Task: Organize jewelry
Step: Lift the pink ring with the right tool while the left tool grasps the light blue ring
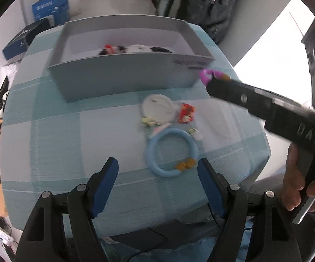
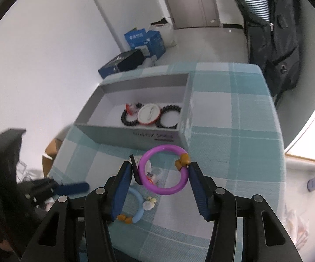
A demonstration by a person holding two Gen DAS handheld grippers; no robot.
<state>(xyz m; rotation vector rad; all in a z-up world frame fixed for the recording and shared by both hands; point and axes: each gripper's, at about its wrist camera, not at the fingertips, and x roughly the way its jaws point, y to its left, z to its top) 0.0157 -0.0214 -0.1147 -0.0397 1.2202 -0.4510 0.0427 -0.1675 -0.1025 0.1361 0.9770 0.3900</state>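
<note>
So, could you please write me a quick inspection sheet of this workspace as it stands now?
Surface: table under a teal plaid cloth.
Job's things: grey box holds two black bead bracelets and a red-rimmed white disc; purple ring is held between the right gripper's fingers; blue ring, a white disc and a red charm lie on the cloth.
Clutter: blue cartons on the floor.
Grippers: left gripper open, empty; right gripper shut on the purple ring.
Cables: black cable below the table edge.
Surroundings: dark jacket hanging, white door behind.
</note>
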